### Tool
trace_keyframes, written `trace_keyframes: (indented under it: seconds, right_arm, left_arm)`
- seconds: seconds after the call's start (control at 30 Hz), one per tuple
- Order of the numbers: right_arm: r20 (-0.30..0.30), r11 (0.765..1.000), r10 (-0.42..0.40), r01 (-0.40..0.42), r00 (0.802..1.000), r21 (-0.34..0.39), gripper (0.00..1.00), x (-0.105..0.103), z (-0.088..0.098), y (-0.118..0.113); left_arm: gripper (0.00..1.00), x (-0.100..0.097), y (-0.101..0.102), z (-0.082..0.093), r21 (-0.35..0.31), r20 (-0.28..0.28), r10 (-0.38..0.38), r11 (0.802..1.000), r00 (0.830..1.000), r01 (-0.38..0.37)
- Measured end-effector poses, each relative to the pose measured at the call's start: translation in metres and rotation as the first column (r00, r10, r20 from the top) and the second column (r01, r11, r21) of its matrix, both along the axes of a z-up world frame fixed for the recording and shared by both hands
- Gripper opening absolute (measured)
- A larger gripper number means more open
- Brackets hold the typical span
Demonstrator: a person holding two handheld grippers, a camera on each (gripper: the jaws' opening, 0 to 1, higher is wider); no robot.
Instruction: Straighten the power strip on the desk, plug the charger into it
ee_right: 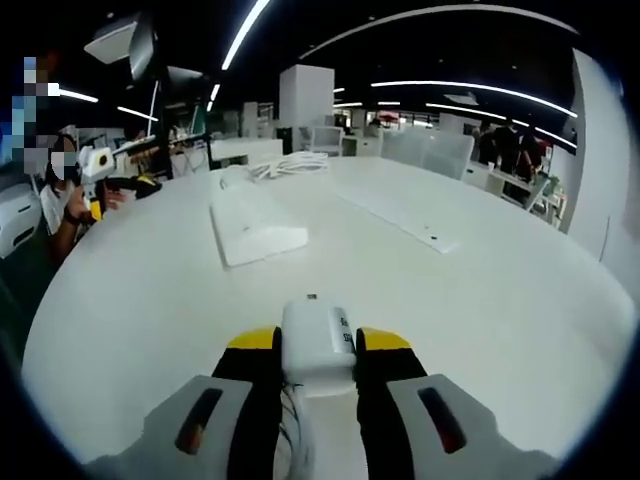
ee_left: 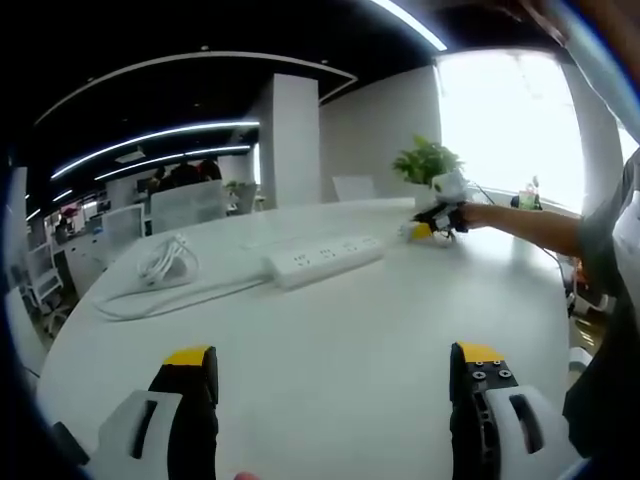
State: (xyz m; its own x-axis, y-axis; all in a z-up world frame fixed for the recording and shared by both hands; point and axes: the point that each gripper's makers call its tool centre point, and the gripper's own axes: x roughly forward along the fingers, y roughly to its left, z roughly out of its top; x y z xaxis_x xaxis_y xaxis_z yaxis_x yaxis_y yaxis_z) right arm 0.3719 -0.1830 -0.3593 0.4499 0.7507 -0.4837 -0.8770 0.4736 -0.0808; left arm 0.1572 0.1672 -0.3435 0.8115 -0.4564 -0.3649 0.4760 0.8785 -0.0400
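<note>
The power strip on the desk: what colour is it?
White; the power strip shows best in the left gripper view.

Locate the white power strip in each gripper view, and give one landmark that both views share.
Left gripper view: the power strip lies just above centre on the white desk, running left to right, beyond the open left gripper.
Right gripper view: upper left of centre, seen end-on, beyond the charger held in the right gripper.
Shared landmark: the coiled white cable.
</note>
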Motion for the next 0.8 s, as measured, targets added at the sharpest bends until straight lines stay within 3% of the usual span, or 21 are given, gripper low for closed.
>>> trace_keyframes:
  seconds: [0.8]
  right_arm:
    - [0.064,0.976,0.105,-0.09,0.992,-0.198,0.26,-0.014,0.029,0.027]
  left_arm:
    - [1.0,-0.009,0.009,0.003,-0.009,0.01,0.012,1.0,1.0,-0.011]
